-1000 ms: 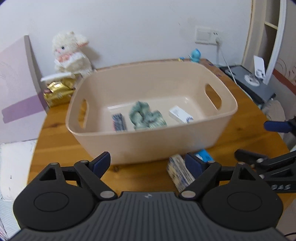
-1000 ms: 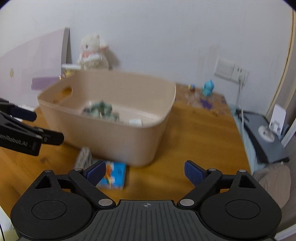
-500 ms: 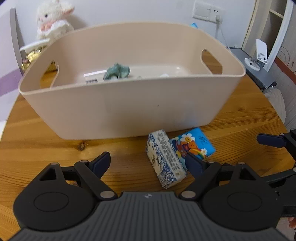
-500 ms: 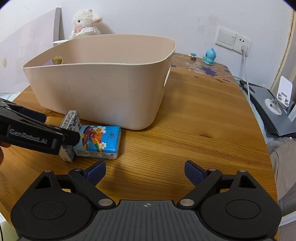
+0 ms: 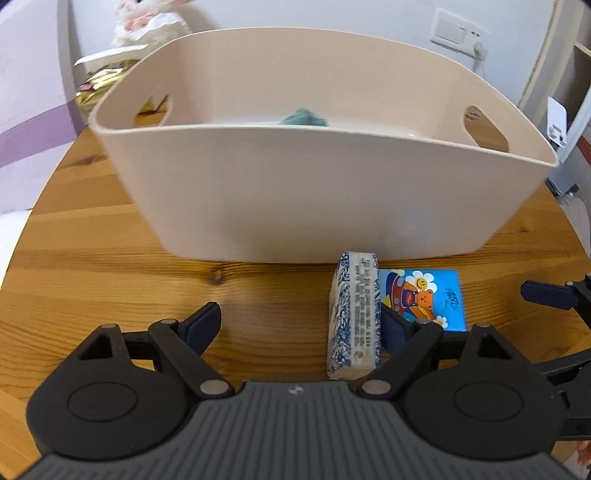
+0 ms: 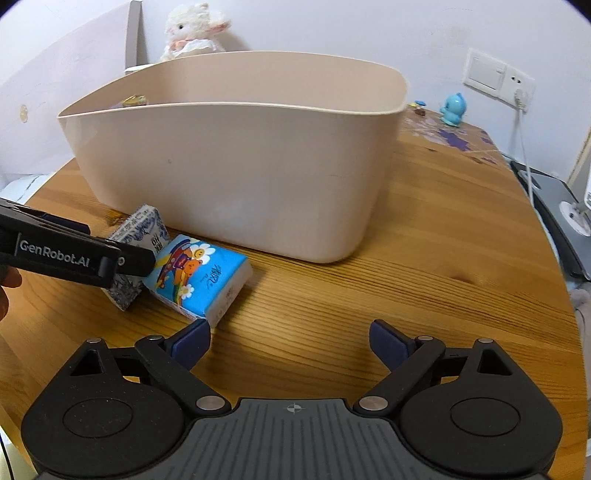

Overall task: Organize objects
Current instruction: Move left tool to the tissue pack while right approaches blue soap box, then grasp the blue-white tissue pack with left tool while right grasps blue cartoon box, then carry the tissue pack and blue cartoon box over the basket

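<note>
A beige plastic bin stands on the round wooden table; a teal cloth peeks over its rim. In front of it lie a blue-and-white patterned pack on its edge and a blue cartoon-bear tissue pack beside it. My left gripper is open, low over the table, with the patterned pack between its fingers against the right finger. My right gripper is open and empty, just right of the tissue pack. The bin and the patterned pack also show in the right wrist view.
A white plush toy and gold packets sit behind the bin. A blue figurine stands at the table's far right, near a wall socket and cable. A grey device lies off the table's right edge.
Both grippers have dropped from above the bin to the table and closed in on the two packs. The patterned pack now sits between the left fingers. The right gripper has neared the tissue pack.
</note>
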